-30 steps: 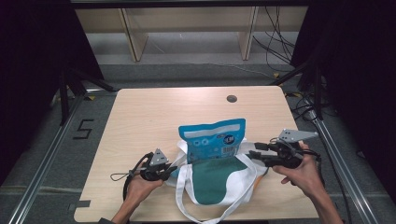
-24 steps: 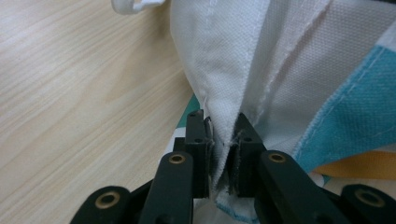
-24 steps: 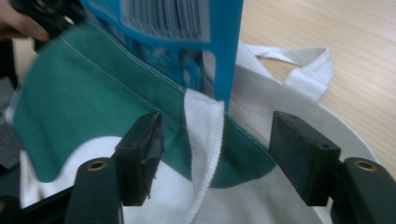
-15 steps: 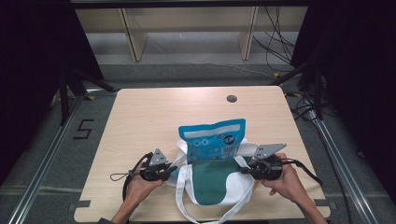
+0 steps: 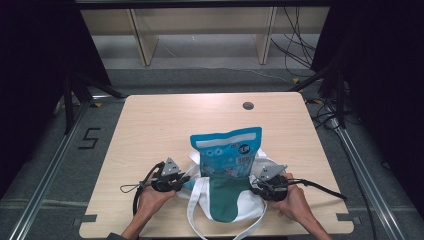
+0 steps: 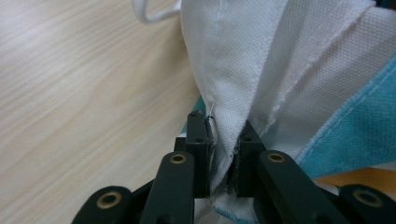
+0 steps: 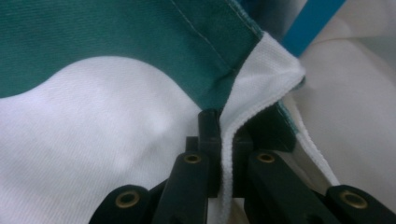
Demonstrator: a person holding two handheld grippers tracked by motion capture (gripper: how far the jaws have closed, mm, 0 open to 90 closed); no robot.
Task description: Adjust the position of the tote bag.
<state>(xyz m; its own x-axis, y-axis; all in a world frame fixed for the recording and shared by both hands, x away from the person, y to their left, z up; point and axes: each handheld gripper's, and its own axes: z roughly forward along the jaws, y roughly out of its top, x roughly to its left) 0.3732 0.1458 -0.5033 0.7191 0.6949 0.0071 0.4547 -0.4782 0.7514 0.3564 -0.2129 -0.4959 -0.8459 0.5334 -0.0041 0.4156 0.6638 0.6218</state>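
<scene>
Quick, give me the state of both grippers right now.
Left gripper: shut on the white edge of the tote bag.
Right gripper: its jaws have just been closing, now shut on the tote bag's white rim on the other side.

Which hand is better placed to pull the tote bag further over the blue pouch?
Neither clearly: left tool and right tool each pinch the tote bag's rim, either side of the blue pouch.

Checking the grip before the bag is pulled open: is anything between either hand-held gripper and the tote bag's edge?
Nothing visible. The left hand-held gripper pinches the tote bag cloth directly, and the right hand-held gripper is clamped on its white hem.
</scene>
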